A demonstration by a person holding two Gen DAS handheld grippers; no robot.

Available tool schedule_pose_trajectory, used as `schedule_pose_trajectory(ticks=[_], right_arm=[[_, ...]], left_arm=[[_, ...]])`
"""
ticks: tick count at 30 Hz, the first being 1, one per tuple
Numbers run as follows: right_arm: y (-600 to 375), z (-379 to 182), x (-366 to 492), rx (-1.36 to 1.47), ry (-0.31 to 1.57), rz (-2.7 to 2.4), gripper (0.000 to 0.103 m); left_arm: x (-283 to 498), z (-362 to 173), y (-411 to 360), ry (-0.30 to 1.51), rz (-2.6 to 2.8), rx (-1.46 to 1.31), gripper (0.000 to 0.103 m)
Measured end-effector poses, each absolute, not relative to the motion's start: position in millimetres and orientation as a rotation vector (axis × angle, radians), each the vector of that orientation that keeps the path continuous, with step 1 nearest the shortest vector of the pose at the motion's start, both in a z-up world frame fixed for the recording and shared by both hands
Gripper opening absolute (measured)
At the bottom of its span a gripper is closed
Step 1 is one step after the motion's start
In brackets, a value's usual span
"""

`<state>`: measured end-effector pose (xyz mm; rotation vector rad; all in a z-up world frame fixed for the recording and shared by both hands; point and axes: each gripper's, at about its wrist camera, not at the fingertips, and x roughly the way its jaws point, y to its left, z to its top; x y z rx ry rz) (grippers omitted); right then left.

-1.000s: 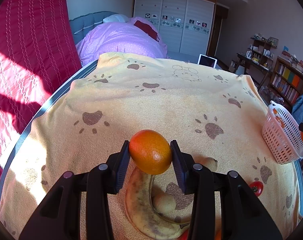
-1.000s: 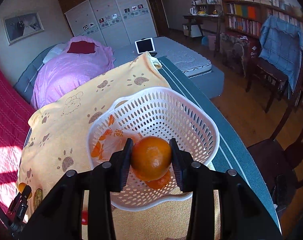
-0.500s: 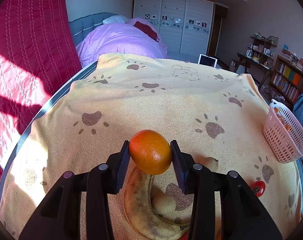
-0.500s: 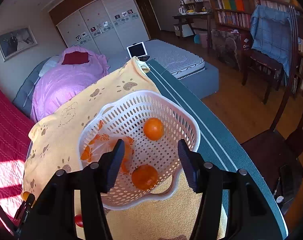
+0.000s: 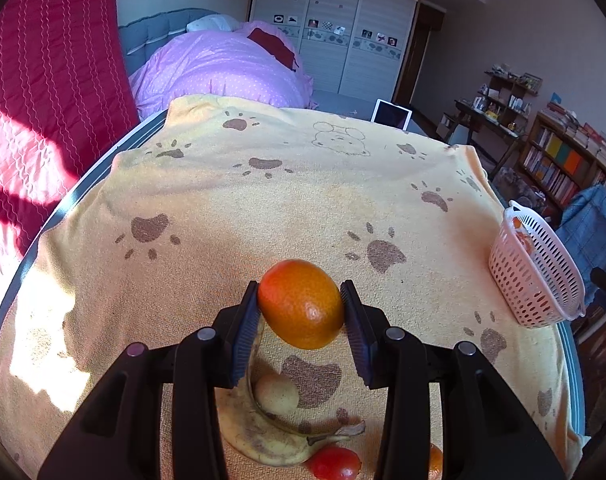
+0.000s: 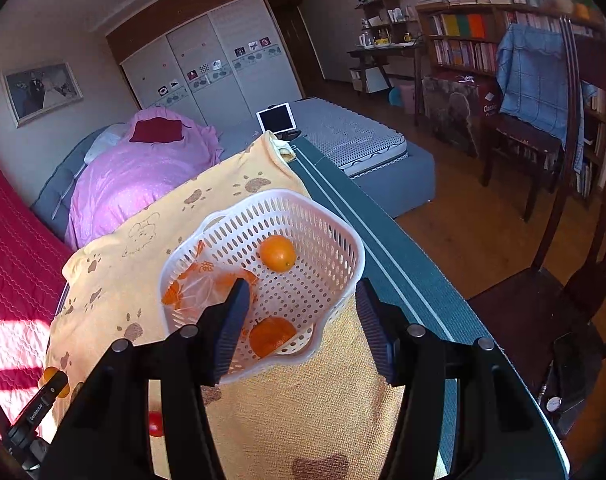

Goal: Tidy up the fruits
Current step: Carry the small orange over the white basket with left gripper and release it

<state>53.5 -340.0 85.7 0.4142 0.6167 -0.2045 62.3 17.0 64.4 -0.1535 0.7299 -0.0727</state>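
Note:
My left gripper [image 5: 301, 314] is shut on an orange [image 5: 301, 305], held above the yellow paw-print towel [image 5: 263, 208]. Below it lie a spotted banana [image 5: 259, 436], a small pale round fruit [image 5: 276, 394] and a red tomato [image 5: 335, 462]. The white perforated basket [image 5: 537, 276] stands at the towel's right edge. In the right wrist view my right gripper [image 6: 301, 326] stands open just in front of and above that basket [image 6: 345, 240], nothing between its fingers. Inside the basket lie two oranges [image 6: 278, 253] [image 6: 272, 335] and a clear bag with orange print [image 6: 201, 284].
The table's dark green edge [image 6: 403, 264] runs right of the basket, with wooden floor and a chair [image 6: 543, 128] beyond. A bed with a purple quilt [image 5: 223, 68] lies behind the table. A red quilted cover [image 5: 43, 80] hangs on the left. A small red fruit [image 6: 155, 429] lies on the towel.
My right gripper opened and let its orange go into the basket, then drew back a little from it. The left gripper keeps its orange and has hardly moved.

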Motion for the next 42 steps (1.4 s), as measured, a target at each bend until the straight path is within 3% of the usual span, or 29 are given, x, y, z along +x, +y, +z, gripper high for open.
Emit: schedule_pose_trajectory(ticks=[16, 23, 42], right_arm=[[-335.7, 70.3, 21.7, 0.381, 0.528, -0.234, 0.057], [-341.1, 69.9, 13.3, 0.388, 0.476, -0.257, 0.062], [-349.6, 59.6, 15.2, 0.424, 0.493, -0.311, 0.062]], left_arm=[[68.0, 93.5, -85.2, 0.755, -0.290, -0.073, 0.041], [75.1, 103.4, -134.5, 0.732, -0.369, -0.008, 0.041], [98.8, 88.9, -205.4, 0.755, -0.477, 0.075, 0.041]])
